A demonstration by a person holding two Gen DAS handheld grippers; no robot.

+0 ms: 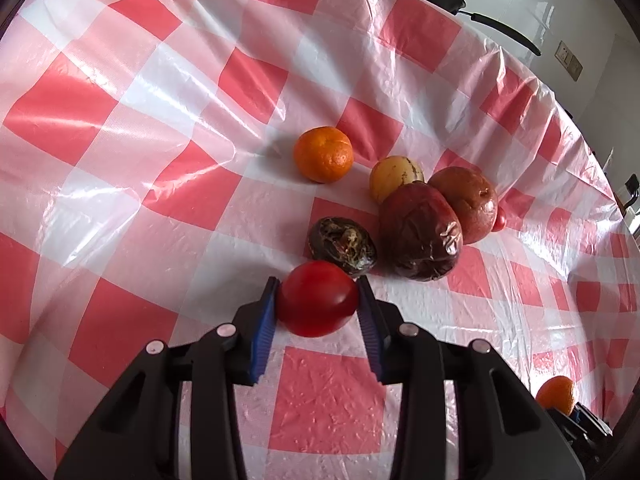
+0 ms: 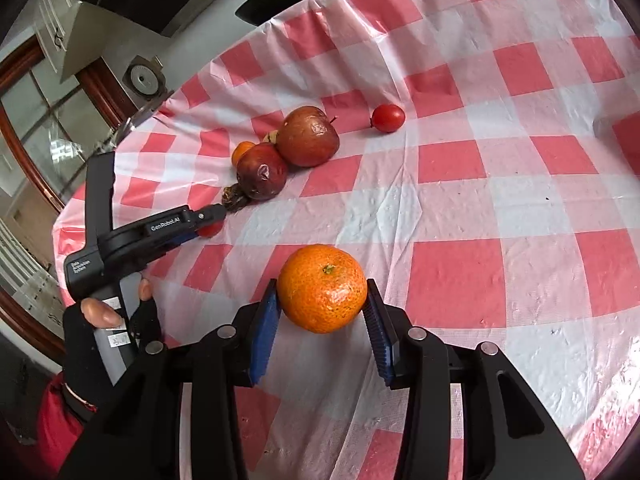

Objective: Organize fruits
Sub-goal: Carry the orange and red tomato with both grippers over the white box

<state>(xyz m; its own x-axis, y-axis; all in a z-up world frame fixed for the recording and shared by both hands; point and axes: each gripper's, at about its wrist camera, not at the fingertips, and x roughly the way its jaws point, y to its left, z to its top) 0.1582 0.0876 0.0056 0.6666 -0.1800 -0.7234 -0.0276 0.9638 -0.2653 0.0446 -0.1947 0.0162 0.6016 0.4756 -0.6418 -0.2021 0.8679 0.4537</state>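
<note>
Glossy red tomato (image 1: 318, 299) fills the left hand-held gripper (image 1: 319, 300); the right hand-held gripper (image 2: 322, 302) clamps a pitted orange (image 2: 322, 288).

Red-checked tablecloth (image 1: 160, 184), wall socket (image 1: 569, 60)

Two close wrist views, shared fruit cluster (image 1: 420, 216).

Both tools (image 1: 318, 304) (image 2: 322, 304) clamped, loaded.
</note>
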